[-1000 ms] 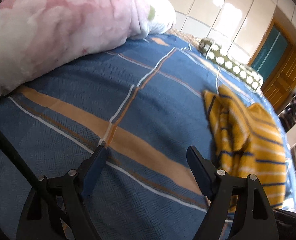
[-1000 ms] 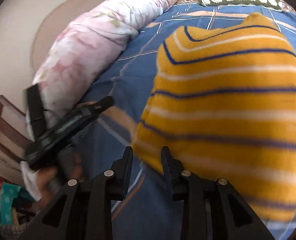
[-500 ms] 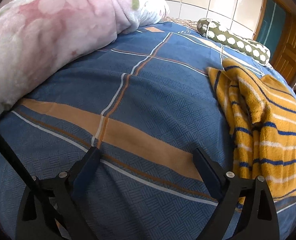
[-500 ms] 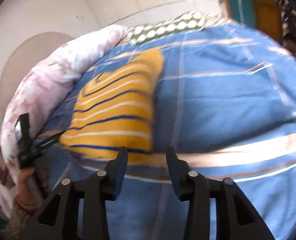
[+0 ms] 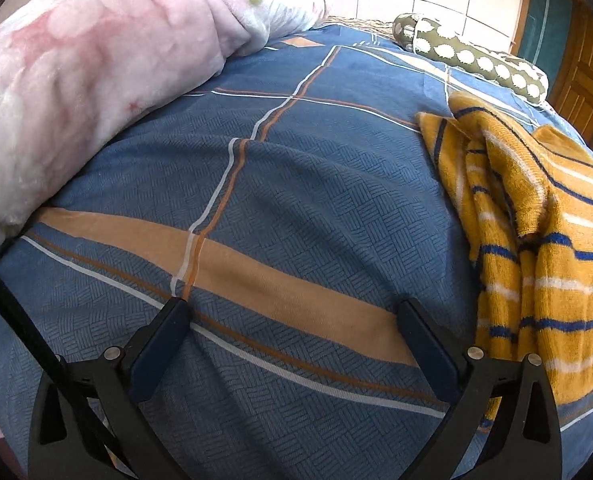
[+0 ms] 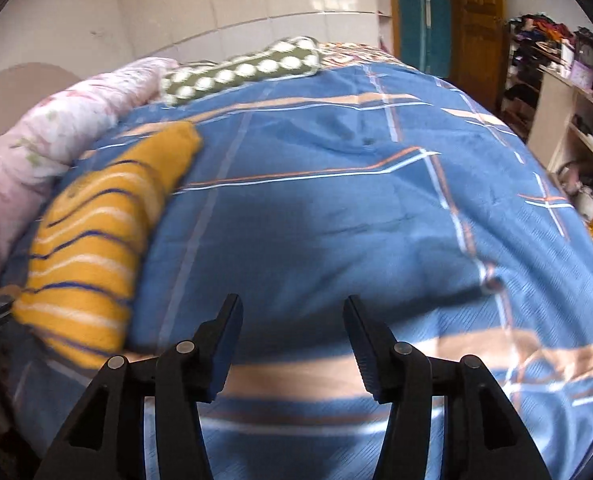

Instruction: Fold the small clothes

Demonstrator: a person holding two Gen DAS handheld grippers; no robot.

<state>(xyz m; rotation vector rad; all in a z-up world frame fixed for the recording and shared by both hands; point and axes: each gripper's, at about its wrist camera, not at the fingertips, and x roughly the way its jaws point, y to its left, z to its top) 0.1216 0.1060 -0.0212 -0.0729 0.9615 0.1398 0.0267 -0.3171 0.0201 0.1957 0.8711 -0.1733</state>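
Sweater (image 5: 544, 240), clamped in our right gripper (image 6: 292, 322) a second ago, now lies bunched on the bedspread (image 5: 296, 184), left of those spread fingers and right of the empty, released left gripper (image 5: 292, 316); folding remains undone.

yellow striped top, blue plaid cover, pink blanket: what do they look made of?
Yellow striped top: fuzzy looped pile, likely terry or soft knit, matte. Blue plaid cover: thin woven fabric, probably cotton, with a printed basket-weave pattern and soft creases. Pink blanket: thick plush fleece, slightly glossy nap.
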